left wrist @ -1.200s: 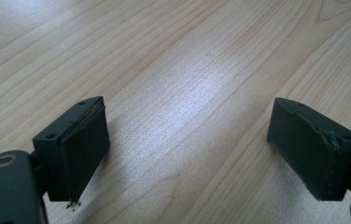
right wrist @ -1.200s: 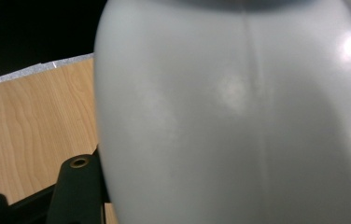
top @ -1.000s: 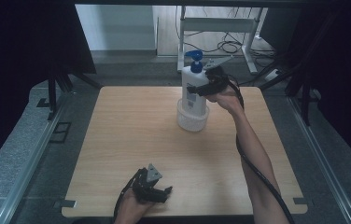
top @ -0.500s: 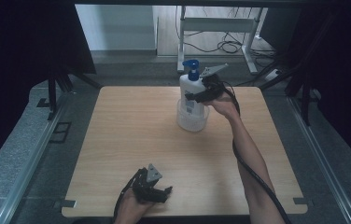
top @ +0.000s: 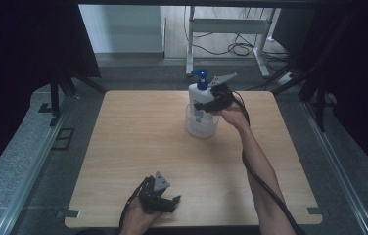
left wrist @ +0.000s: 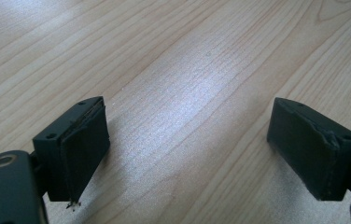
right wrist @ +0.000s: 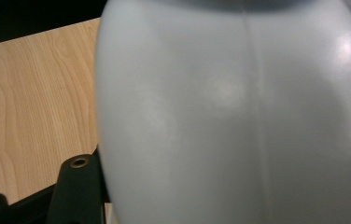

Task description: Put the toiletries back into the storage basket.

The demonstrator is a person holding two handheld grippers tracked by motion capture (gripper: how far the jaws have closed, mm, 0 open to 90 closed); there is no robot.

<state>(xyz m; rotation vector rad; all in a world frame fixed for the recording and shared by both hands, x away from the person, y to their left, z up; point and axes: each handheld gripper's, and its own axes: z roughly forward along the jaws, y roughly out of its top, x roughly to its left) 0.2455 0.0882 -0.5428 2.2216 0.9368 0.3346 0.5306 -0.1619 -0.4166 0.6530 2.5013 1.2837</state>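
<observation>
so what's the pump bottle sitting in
The pump bottle stands inside a clear round tub on the table. The bottle's base is blurred through the tub wall.

The right arm [top: 258, 166] stretches far forward over the worktop [top: 133, 142], the wrist bent inward. The right gripper [top: 210, 104] is raised at the far side; its fingers seem closed, but they are mostly hidden. The left gripper [top: 165, 200] rests low near the front edge, held by the left hand [top: 138, 218], fingers [left wrist: 78, 149] wide apart.
</observation>
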